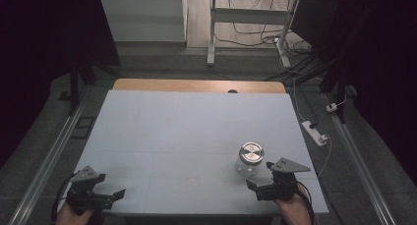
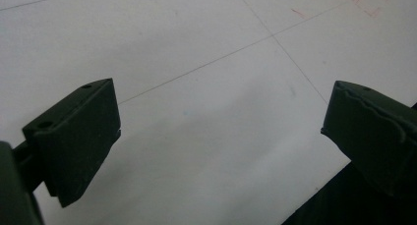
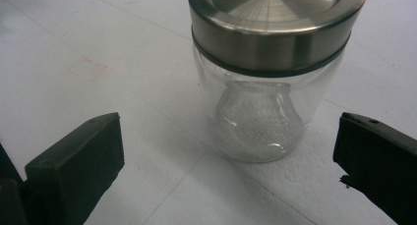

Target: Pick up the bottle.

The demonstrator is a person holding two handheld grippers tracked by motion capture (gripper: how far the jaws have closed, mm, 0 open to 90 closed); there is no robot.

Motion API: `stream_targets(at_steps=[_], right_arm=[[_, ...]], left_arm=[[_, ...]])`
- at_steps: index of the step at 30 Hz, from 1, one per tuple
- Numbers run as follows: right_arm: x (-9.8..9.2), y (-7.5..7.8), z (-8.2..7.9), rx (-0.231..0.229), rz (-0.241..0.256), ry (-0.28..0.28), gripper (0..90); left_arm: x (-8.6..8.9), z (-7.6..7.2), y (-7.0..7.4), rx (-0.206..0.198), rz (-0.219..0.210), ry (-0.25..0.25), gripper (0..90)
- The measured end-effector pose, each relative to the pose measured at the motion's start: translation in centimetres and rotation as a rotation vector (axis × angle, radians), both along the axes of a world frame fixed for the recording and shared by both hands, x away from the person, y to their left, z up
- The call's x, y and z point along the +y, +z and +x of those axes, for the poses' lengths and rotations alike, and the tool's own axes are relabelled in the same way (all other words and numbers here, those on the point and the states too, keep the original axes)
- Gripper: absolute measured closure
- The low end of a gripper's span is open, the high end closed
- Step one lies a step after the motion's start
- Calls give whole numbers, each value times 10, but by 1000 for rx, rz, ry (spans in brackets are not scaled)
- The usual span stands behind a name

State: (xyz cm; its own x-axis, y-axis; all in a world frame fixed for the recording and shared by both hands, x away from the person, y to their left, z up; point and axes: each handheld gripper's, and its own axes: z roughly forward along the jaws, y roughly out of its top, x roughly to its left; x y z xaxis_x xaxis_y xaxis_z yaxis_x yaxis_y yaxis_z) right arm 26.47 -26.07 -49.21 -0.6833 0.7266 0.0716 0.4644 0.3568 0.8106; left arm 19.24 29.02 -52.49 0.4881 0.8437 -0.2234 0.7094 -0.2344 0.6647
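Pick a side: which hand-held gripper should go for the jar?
Right. The right hand-held gripper sits open just short of the lidded glass jar, jar ahead between its jaws. The left hand-held gripper is across the table.

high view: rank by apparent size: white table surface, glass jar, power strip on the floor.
1. White table surface, far the largest.
2. Glass jar with metal lid.
3. Power strip, slimmer than the jar; it lies lower and farther off, so the margin is unsure.

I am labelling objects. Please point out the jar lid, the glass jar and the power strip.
jar lid [image 3: 275,18], right gripper view, steel top.
glass jar [image 3: 260,122], right gripper view, clear wall.
power strip [image 1: 314,132], high view, white body.
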Motion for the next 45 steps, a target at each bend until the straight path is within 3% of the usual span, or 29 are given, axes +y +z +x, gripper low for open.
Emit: stream_targets(at_steps=[26,45], right_arm=[[18,-3,28,-5,-59,-7,0],[27,-12,50,7,-65,-11,0]], left_arm=[[1,1,0,7,-14,-5,7],[2,1,-1,13,-22,-6,4]])
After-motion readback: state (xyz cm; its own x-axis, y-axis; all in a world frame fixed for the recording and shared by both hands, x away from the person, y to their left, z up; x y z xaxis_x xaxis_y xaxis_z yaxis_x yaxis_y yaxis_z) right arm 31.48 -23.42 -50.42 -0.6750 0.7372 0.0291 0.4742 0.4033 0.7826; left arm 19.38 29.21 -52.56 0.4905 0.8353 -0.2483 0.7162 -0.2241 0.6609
